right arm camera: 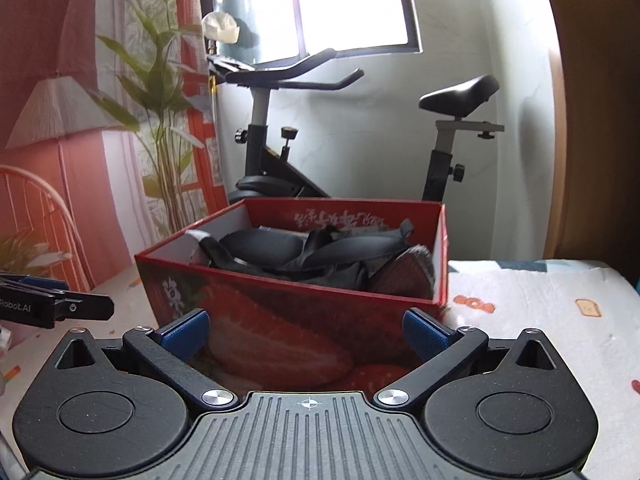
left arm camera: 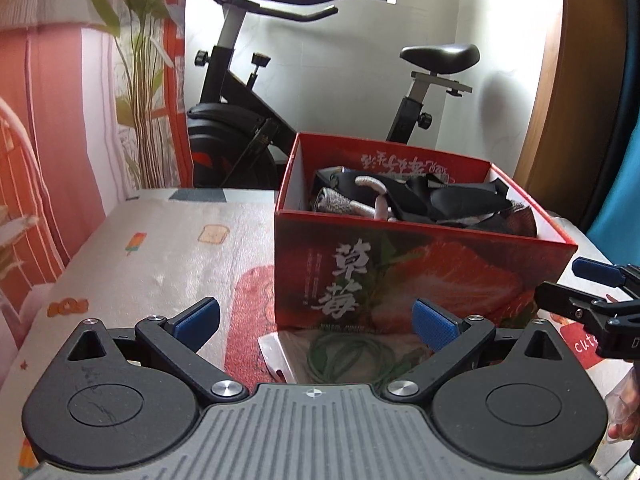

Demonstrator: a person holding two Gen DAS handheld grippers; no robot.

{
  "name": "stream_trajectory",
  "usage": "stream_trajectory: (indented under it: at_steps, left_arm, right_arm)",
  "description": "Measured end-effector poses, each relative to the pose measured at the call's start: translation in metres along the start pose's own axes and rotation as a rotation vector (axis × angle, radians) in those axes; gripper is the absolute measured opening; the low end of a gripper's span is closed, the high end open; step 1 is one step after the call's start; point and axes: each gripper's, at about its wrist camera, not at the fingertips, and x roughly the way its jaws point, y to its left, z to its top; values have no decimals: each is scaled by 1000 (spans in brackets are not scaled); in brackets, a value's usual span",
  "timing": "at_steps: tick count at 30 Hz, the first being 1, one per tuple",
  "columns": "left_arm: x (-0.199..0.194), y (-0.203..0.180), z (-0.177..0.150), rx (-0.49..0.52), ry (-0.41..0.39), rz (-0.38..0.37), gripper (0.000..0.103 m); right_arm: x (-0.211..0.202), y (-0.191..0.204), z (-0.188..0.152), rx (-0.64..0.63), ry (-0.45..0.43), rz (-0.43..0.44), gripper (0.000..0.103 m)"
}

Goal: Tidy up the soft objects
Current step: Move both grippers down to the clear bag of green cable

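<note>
A red strawberry-print box (left arm camera: 400,276) stands on the patterned tabletop and holds several soft items: black fabric (left arm camera: 448,200), grey socks (left arm camera: 334,202) and a pale grey plush piece (left arm camera: 378,196). My left gripper (left arm camera: 316,324) is open and empty, just in front of the box, above a clear bag with a coiled green cord (left arm camera: 348,356). My right gripper (right arm camera: 306,334) is open and empty, close to the box's front wall (right arm camera: 280,320); the black fabric (right arm camera: 304,250) shows inside. The right gripper also shows in the left wrist view (left arm camera: 592,292).
A black exercise bike (left arm camera: 256,120) stands behind the table by the window. A red-and-pink curtain with a plant print (left arm camera: 100,92) hangs on the left. The tabletop (left arm camera: 160,248) stretches left of the box, and right of it in the right wrist view (right arm camera: 540,312).
</note>
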Motion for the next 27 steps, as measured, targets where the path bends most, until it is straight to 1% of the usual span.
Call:
stream_trajectory:
  at_steps: [1, 3, 4, 5, 6, 7, 9, 11, 12, 15, 18, 21, 23, 25, 27]
  left_arm:
    - [6, 3, -5, -11, 18, -5, 103]
    - [18, 8, -13, -32, 51, -21, 100]
    - [24, 11, -17, -44, 67, -28, 93]
    - [30, 13, -21, -55, 82, -36, 88]
    - [36, 15, -25, -66, 95, -43, 78]
    - [43, 18, -29, -80, 111, -50, 71]
    - [57, 22, -37, -99, 148, -62, 69]
    - [72, 27, -44, -122, 188, -67, 69]
    - [77, 30, -46, -137, 202, -69, 69]
    - [90, 37, -53, -172, 230, -94, 69]
    - [98, 38, -55, -179, 243, -107, 69]
    - [103, 39, -55, -187, 239, -116, 68]
    - [105, 38, -55, -180, 231, -111, 64]
    - [106, 36, -55, -170, 228, -101, 56]
    - [104, 35, -55, -166, 228, -100, 54]
  right_arm:
    - [7, 3, -7, -4, 22, 14, 100]
    - [20, 7, -17, -3, 70, 42, 92]
    - [28, 9, -23, 1, 98, 56, 89]
    - [35, 11, -27, 7, 121, 68, 85]
    - [42, 13, -31, 13, 142, 78, 81]
    - [50, 15, -36, 22, 165, 89, 79]
    - [63, 20, -43, 42, 201, 102, 76]
    - [75, 24, -49, 63, 231, 116, 74]
    - [80, 26, -51, 68, 243, 122, 71]
    - [93, 30, -52, 79, 272, 139, 69]
    - [104, 32, -50, 97, 292, 149, 65]
    - [111, 34, -50, 110, 308, 149, 64]
    - [114, 39, -51, 76, 307, 140, 65]
    - [114, 41, -50, 58, 310, 143, 61]
    - [115, 40, -49, 74, 320, 169, 51]
